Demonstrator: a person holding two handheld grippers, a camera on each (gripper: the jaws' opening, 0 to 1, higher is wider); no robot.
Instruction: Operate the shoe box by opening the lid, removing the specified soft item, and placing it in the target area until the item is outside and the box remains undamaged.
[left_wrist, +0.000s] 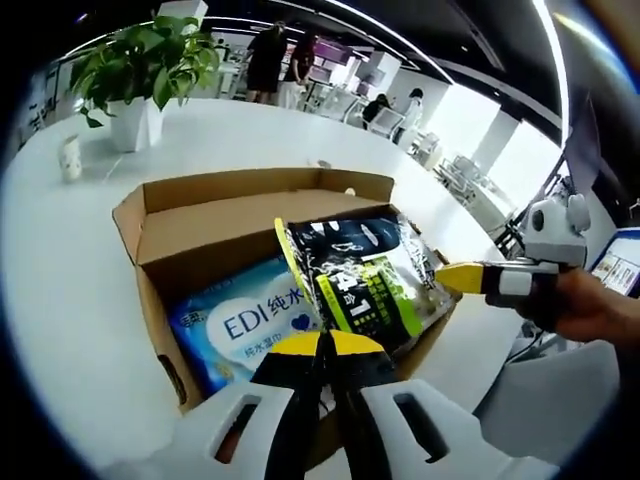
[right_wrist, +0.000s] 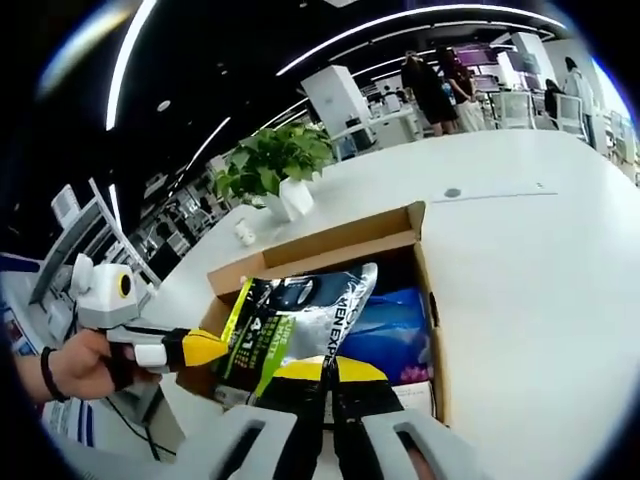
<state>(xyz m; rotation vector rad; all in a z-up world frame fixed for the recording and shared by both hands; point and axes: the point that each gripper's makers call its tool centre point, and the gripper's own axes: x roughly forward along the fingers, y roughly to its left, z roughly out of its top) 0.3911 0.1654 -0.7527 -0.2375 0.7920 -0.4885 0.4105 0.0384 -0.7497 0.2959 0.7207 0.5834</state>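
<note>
Cardboard box sits open on the white surface as right tongs clamp the dark pouch, half-raised above the box, left tongs closed empty; placing remains.

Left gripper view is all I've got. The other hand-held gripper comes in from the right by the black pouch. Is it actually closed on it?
Observer: In the right gripper view, the right hand-held gripper has its jaws together at the pouch edge, so it looks clamped.
Operator: Is the pouch out of the box?
Observer: Not clearly. From that side it leans over the open top of the shoe box, with the blue pack behind it inside.
</note>
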